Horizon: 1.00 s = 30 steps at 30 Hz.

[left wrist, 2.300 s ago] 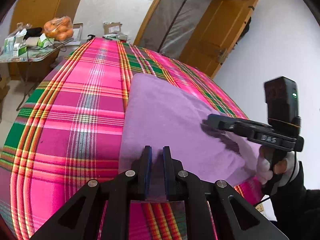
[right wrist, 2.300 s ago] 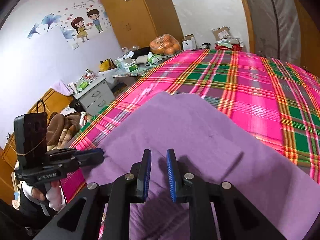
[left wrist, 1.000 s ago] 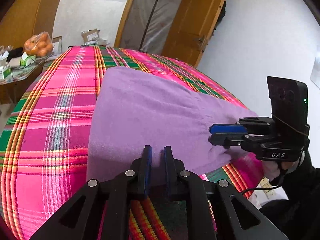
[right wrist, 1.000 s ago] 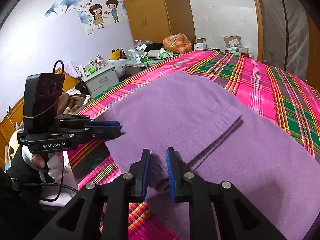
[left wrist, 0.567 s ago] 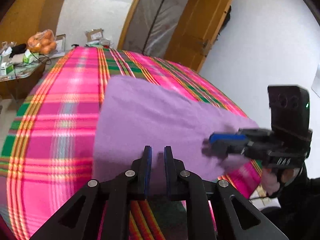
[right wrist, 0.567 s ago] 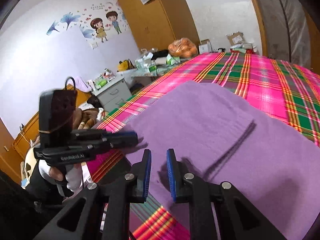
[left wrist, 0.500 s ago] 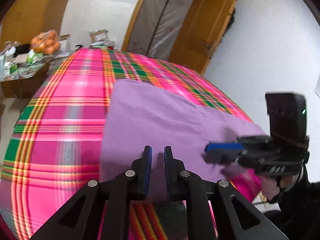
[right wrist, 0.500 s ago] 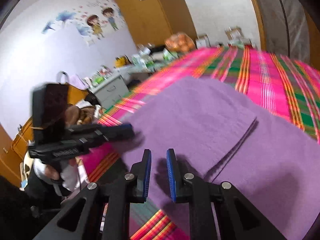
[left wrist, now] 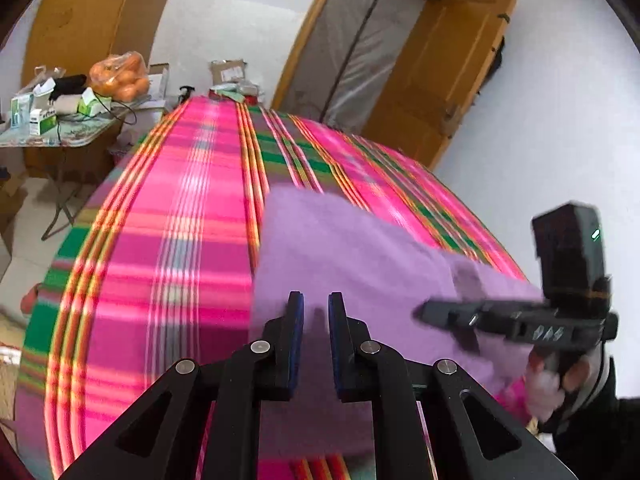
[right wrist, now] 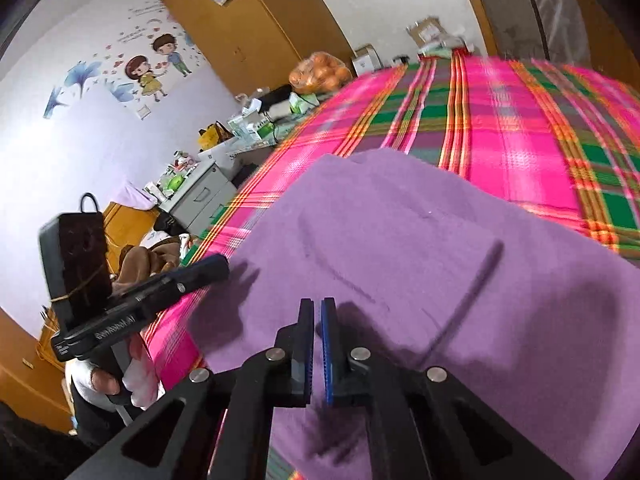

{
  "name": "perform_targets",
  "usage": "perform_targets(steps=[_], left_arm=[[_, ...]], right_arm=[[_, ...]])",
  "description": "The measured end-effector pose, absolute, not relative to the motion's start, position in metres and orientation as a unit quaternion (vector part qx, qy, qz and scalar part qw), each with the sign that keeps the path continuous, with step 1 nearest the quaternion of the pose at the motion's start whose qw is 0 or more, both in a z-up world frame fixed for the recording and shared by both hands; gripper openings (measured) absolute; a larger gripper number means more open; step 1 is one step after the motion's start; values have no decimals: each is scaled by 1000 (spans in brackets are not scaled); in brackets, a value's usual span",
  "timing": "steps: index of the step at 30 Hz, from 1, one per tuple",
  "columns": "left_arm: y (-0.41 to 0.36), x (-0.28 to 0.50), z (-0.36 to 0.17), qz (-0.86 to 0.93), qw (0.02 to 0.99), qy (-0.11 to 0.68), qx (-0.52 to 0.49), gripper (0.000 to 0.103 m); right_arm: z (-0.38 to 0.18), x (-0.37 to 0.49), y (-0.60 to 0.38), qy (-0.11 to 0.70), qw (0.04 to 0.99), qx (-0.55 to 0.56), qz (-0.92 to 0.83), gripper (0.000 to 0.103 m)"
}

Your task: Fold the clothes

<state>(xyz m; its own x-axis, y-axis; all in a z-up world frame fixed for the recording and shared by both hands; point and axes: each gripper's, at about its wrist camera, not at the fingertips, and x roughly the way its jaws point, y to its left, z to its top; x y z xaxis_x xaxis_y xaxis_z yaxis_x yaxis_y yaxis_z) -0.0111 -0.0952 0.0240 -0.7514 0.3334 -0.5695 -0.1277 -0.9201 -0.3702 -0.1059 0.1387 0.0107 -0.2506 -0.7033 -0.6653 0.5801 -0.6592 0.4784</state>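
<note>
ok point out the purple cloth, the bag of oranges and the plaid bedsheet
purple cloth point(right wrist: 400, 232), right wrist view, on the flat middle of its top layer
bag of oranges point(left wrist: 118, 74), left wrist view, on the middle of the bag
plaid bedsheet point(left wrist: 160, 240), left wrist view, on a bare pink stretch

Purple garment point(right wrist: 420, 248): matt, fuzzy fleece-like cloth. Plaid bedsheet point(left wrist: 180, 240): woven cloth, smooth. Left gripper point(left wrist: 315, 320): matt black plastic, metal rivets. Door point(left wrist: 448, 76): wood, slightly glossy.
</note>
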Motion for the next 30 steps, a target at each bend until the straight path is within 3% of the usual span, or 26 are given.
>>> perform_targets(steps=[7,15,24,30], left_arm=[[-104,-28,6,907,111,-174,-367,13],[-92,-41,23,910,124,-160,-361,13],[-76,-69,7,900,107,-156,-394,13],[-77,-61,10,902,112,-166,-383,13]], right_arm=[[-9,-154,172,-201,365,497,-761,0],[-4,-158,151,-177,375,494,-764,4],[-26,-186,185,-298,329,479,-757,0],[-19,-182,179,-278,331,469,-770,3]])
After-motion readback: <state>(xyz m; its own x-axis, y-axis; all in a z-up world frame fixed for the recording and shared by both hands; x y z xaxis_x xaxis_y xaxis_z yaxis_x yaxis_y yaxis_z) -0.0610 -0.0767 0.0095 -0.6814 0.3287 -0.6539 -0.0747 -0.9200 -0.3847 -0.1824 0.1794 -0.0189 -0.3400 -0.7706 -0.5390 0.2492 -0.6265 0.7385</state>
